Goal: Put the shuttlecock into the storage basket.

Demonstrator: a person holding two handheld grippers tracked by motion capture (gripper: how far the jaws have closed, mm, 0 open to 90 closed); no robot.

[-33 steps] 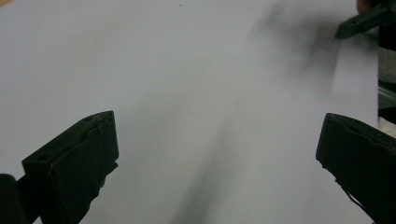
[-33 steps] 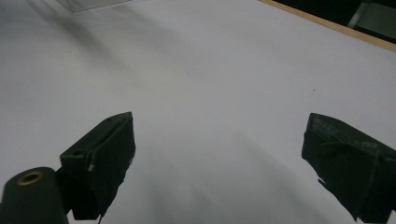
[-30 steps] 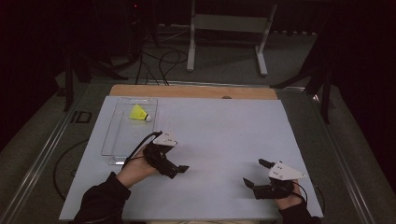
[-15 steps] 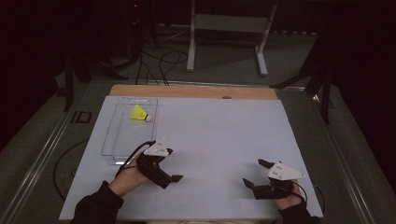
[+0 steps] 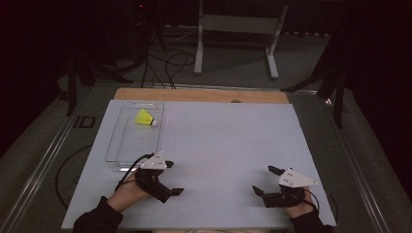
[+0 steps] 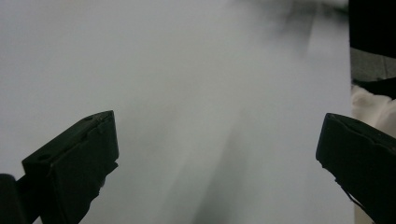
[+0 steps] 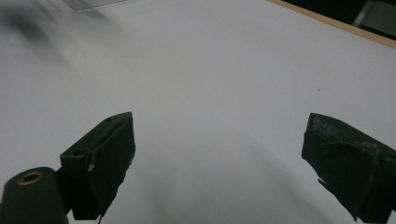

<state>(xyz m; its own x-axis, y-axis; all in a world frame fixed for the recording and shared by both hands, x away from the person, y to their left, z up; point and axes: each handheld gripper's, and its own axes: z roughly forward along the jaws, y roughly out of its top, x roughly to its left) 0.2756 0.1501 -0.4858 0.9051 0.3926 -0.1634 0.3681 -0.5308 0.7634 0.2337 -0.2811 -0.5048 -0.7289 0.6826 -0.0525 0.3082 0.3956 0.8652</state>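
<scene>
Shuttlecock (image 5: pixel 145 118) sits inside the clear tray (image 5: pixel 112 151), up at the tray's far end, cork tip pointing toward the desk's middle, and from how things lie that placement looks finished. Nothing is being carried right now.

Left tongs (image 5: pixel 171 181) hover low over the desk (image 5: pixel 228 141) near its front edge, just off the tray's near end. Jaws stand wide apart in the left gripper view, (image 6: pixel 219 154) bare white surface between them, nothing gripped.

Right tongs (image 5: pixel 265 180) sit near the front right corner, well apart from the tray. Same story: jaws spread wide in the right gripper view (image 7: pixel 219 154), empty, just desk below.

So what is left? Going by this, very little. Both hands look parked at the front edge, and no other loose item lies on the white surface to fetch. If more is meant to follow, the shuttlecock is the sole candidate, and the left tongs are far nearer to it.

Around the scene: a bare wooden strip (image 5: pixel 204 95) runs along the desk's far edge. A cable (image 5: pixel 68 167) loops off the left edge. A white metal stand (image 5: pixel 238 29) rises on the floor beyond. Between the tongs and the tray, nothing blocks the way; only the tray's clear wall would need clearing on any reach in.
</scene>
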